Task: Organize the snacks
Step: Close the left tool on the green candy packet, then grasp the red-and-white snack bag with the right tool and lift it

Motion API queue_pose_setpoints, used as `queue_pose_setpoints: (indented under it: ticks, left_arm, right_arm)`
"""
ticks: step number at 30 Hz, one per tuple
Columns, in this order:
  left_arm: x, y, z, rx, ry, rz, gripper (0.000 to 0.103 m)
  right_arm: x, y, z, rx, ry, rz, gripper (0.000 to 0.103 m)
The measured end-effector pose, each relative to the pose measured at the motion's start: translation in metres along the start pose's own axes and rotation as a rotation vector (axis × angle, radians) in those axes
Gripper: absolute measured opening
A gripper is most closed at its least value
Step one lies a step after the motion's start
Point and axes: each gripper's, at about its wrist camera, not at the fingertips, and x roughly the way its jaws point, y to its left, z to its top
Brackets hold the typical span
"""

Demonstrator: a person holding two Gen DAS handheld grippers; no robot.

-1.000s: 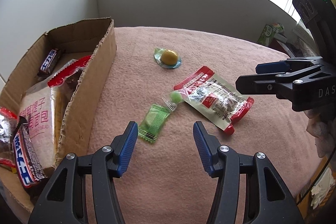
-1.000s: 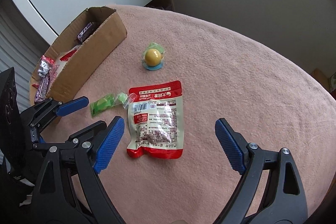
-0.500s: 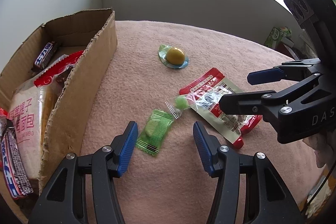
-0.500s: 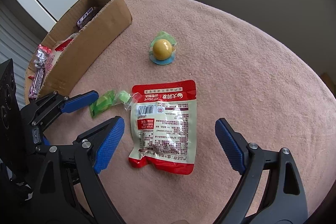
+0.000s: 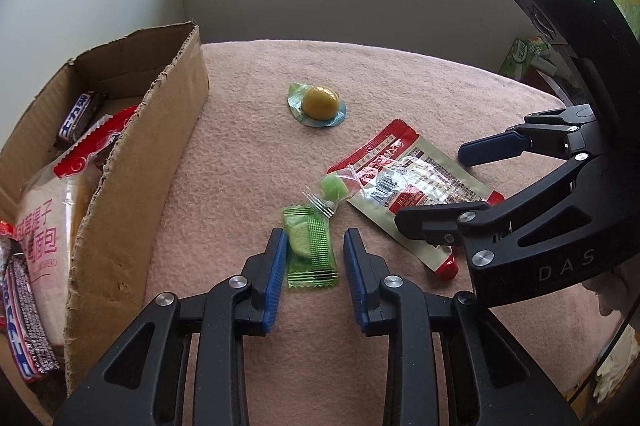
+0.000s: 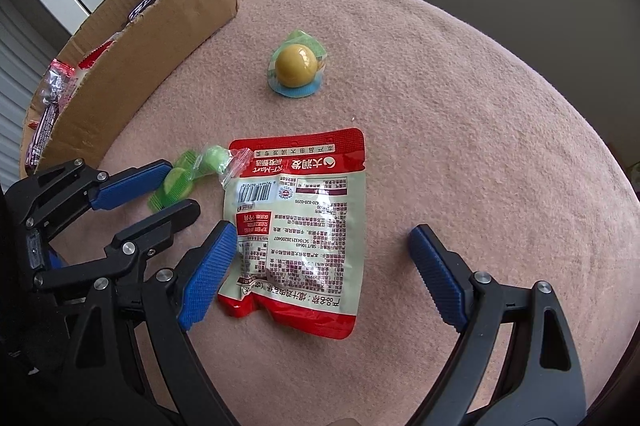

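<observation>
While the left gripper (image 5: 314, 260) is closing around the green wafer packet (image 5: 310, 250) without yet pinching it and the right gripper (image 6: 320, 274) hangs wide open astride the red-and-white pouch (image 6: 298, 230), those two, the green twist-wrapped candy (image 5: 334, 186) and the far yellow jelly cup (image 5: 319, 102) remain outside the part-filled cardboard box (image 5: 160, 142) at left.

Black plastic frames, silver screws and ribbed blue pads are seen on the left gripper (image 5: 314, 260) and right gripper (image 6: 320, 266).
</observation>
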Motion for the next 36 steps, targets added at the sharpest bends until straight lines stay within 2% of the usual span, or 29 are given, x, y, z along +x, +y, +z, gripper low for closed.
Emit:
queue_pose_setpoints:
  ticks: [4,6,9,16,20,22,26,28,32,36]
  left_arm:
    - [0.0,-0.001,-0.001,0.005,-0.005,0.001,0.027]
    - [-0.001,0.0,-0.002,0.001,-0.01,0.013,0.022]
    - [-0.005,-0.001,-0.006,-0.001,-0.014,0.012,0.022]
    - [-0.014,0.01,-0.017,-0.021,-0.011,0.013,0.022]
    - [-0.019,0.006,-0.023,-0.021,-0.009,0.008,0.022]
    - [-0.019,0.006,-0.024,-0.021,-0.008,0.006,0.022]
    - [-0.014,0.008,-0.017,-0.022,-0.003,0.006,0.023]
    - [-0.013,0.01,-0.016,-0.03,0.0,-0.002,0.028]
    - [-0.01,0.007,-0.015,-0.009,-0.02,0.011,0.028]
    - [-0.011,0.007,-0.016,-0.009,-0.023,0.002,0.021]
  right_arm:
    - [-0.001,-0.002,0.003,0.0,0.001,-0.007,0.09]
    - [0.001,0.003,0.007,-0.002,0.003,0.001,0.09]
    - [0.001,0.008,0.005,-0.028,0.009,0.007,0.091]
    - [0.013,0.034,0.005,-0.114,0.024,-0.073,0.094]
    - [0.014,0.033,0.008,-0.105,0.029,-0.063,0.094]
    - [0.012,0.03,0.007,-0.1,0.02,-0.061,0.091]
    - [0.005,0.017,-0.004,-0.086,0.008,-0.08,0.075]
    - [0.003,0.014,-0.006,-0.073,0.001,-0.087,0.075]
    - [-0.003,0.009,-0.019,-0.061,-0.024,-0.093,0.073]
    - [-0.01,0.008,-0.03,-0.042,-0.044,-0.1,0.067]
